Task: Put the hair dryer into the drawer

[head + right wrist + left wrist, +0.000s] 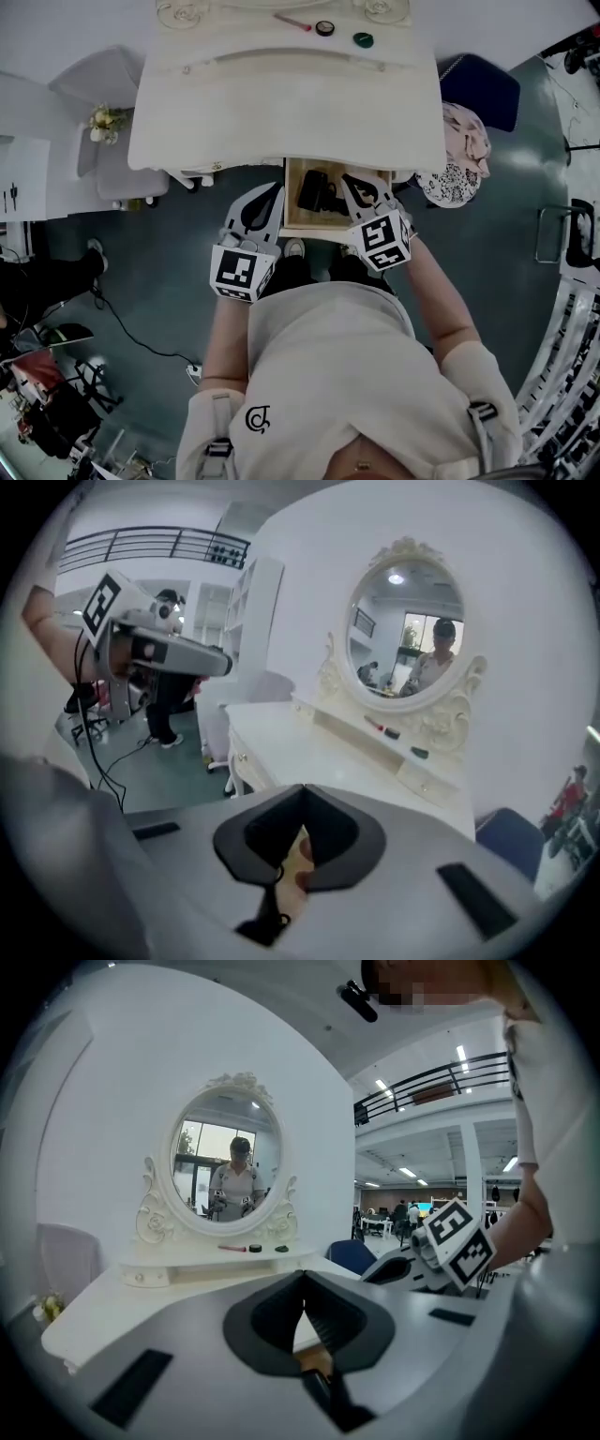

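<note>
Right gripper point(352, 181), jaws together and empty, hangs above the black hair dryer point(317, 192) in the drawer point(307, 221).

White short-sleeved T-shirt point(328, 347), small black logo point(258, 419), 2 dark strap buckles point(217, 447). Both left gripper point(275, 191) and right gripper point(347, 180): grey shells, black pads, black-white marker cubes.

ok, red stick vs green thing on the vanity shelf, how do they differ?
The red stick is long and thin, lying at a slant; the green thing is small and roundish. In the head view the red stick lies left of the black round item, the green thing right of it. Both rest on the vanity shelf.
</note>
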The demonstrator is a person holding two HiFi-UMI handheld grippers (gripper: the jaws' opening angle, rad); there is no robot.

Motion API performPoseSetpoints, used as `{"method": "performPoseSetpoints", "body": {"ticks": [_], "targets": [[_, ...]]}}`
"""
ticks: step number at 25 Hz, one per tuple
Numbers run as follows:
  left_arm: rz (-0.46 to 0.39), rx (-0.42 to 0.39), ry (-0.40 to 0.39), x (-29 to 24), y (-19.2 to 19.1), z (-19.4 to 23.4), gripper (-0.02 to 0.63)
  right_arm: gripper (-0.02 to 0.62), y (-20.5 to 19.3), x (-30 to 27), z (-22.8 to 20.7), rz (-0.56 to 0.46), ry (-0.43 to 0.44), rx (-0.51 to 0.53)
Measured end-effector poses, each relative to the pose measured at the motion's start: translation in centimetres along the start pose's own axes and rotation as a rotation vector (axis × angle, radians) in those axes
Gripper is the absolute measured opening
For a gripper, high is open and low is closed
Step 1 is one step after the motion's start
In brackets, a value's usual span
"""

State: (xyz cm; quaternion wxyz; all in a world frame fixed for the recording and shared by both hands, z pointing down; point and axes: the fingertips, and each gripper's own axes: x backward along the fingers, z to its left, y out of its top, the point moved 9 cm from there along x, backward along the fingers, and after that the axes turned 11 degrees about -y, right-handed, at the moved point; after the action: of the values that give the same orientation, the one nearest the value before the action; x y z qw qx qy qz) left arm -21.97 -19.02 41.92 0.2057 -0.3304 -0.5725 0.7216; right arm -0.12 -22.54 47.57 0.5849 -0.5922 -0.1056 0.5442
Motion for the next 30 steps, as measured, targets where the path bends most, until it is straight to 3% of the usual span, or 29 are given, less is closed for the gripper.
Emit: {"method": "performPoseSetpoints", "body": {"ticks": [8, 15, 23, 30], "targets": [[-0.022, -0.057, 0.022, -0.7, 3.6, 0.6, 0.014, 0.008, 5.0, 4.7, -4.4, -0.223, -0.107, -0.157], [-0.046, -0.104, 0.01, -1.6, 6.6, 0.7, 0.014, 0.006, 7.0, 7.7, -6.9, -0.397, -0.166, -0.245], [-0.087, -0.163, -0.014, -2.1, 9.5, -0.4, 0.014, 0.006, 8.6, 10.0, -8.9, -0.501, -0.177, -0.278], [-0.105, -0.174, -0.018, -2.6, 10.2, -1.0, 0.014, 0.006, 8.5, 10.1, -9.3, -0.525, -0.179, -0.29]]}}
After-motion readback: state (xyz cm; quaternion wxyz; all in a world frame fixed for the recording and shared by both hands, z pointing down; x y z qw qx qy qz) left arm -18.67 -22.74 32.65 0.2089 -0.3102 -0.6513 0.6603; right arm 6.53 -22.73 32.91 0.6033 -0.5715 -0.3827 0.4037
